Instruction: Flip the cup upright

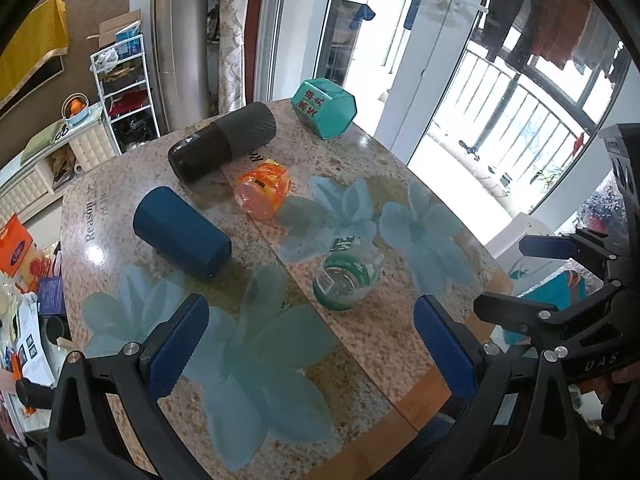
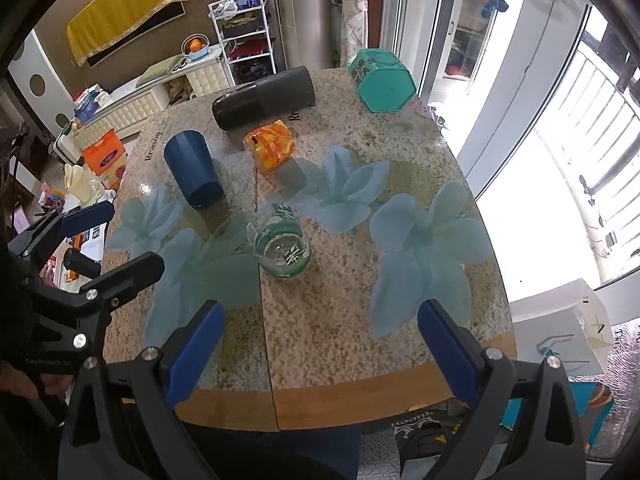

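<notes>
Several cups lie on their sides on the speckled flower-print table [image 1: 360, 344] [image 2: 340, 332]: a clear glass with green print [image 1: 347, 271] [image 2: 282, 246] nearest, an orange cup [image 1: 262, 191] [image 2: 273, 149], a dark blue cup [image 1: 181, 233] [image 2: 194, 170], a black cup [image 1: 222, 142] [image 2: 264, 98] and a teal hexagonal cup [image 1: 325, 107] [image 2: 382, 80] at the far edge. My left gripper [image 1: 310, 340] is open and empty, above the table's near part, short of the glass. My right gripper [image 2: 320, 348] is open and empty near the table's front edge. Each gripper shows in the other's view [image 1: 560, 280] [image 2: 80, 248].
A white shelf rack [image 2: 244, 36] and a low white cabinet [image 2: 160, 92] stand beyond the table's far left. A glass balcony door [image 1: 460, 80] is on the right. White and teal boxes [image 2: 568, 332] sit on the floor by the table's right side.
</notes>
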A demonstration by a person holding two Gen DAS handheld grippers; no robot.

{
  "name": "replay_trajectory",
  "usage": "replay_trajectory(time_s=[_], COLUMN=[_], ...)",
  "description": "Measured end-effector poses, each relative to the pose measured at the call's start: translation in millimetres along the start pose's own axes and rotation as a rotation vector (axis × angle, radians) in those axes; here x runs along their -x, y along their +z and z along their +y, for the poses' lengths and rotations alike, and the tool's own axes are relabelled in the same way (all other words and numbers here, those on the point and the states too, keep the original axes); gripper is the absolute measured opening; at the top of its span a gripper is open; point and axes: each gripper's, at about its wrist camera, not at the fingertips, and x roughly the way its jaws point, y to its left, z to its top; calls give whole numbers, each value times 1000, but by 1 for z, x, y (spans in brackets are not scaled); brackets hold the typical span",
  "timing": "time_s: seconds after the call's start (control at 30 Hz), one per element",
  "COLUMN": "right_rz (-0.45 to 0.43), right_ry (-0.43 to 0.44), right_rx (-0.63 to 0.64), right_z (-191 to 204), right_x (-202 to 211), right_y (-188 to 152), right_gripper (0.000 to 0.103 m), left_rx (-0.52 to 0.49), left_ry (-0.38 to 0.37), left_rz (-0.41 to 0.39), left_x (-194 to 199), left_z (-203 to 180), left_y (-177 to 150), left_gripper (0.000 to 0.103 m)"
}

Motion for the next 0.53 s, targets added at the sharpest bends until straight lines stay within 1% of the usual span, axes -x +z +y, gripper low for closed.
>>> replay_trajectory(time_s=[0.53], right_rz=[6], right_ry=[4], right_rx=[-6], right_z=[4], right_x=[-6], right_y=[6], right_gripper=[98], left_rx=[4], left_ry=[-3], left_rz=[5], left_x=[-6], left_z=[6], left_y=[3], left_gripper=[103])
